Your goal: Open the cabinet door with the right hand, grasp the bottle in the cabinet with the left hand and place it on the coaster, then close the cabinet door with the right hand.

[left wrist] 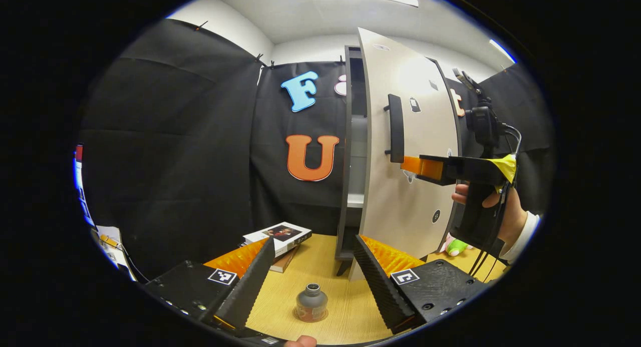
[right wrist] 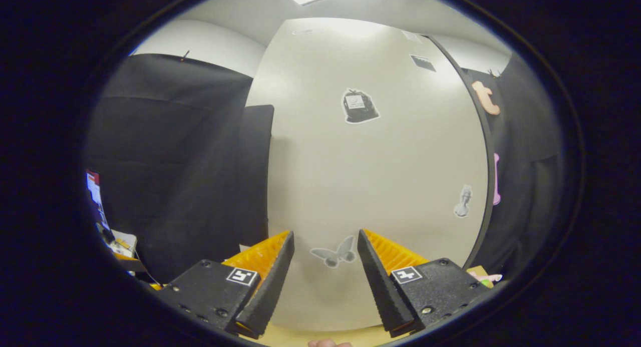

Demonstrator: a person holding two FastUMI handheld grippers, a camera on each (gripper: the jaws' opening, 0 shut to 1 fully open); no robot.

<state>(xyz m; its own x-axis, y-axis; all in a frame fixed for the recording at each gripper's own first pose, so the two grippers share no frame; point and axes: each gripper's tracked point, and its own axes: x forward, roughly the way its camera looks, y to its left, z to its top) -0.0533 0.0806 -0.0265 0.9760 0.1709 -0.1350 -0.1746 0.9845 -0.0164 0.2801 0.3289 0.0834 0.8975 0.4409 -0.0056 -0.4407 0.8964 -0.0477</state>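
Bottle on the table, cabinet door left to shut.
Small grey bottle (left wrist: 311, 302) stands on a round coaster (left wrist: 311, 315) on the light wooden table (left wrist: 320, 267), between the released fingers of the left gripper (left wrist: 313, 279). Right gripper (right wrist: 324, 279), jaws spread and empty, faces the pale cabinet door (right wrist: 370, 161); next, I judge, it must push that half-open door closed. Books (left wrist: 280, 237) lie by the black cloth wall (left wrist: 175, 161).

1. One bottle (left wrist: 311, 302) stands on the table (left wrist: 320, 267) in front of the cabinet (left wrist: 350, 151).
2. Two books (left wrist: 278, 237), possibly more, lie stacked left of the cabinet.
3. One handle (left wrist: 395, 128) is on the cabinet's door (left wrist: 410, 207).
4. Four stickers (right wrist: 358, 105), perhaps more, are on the door.
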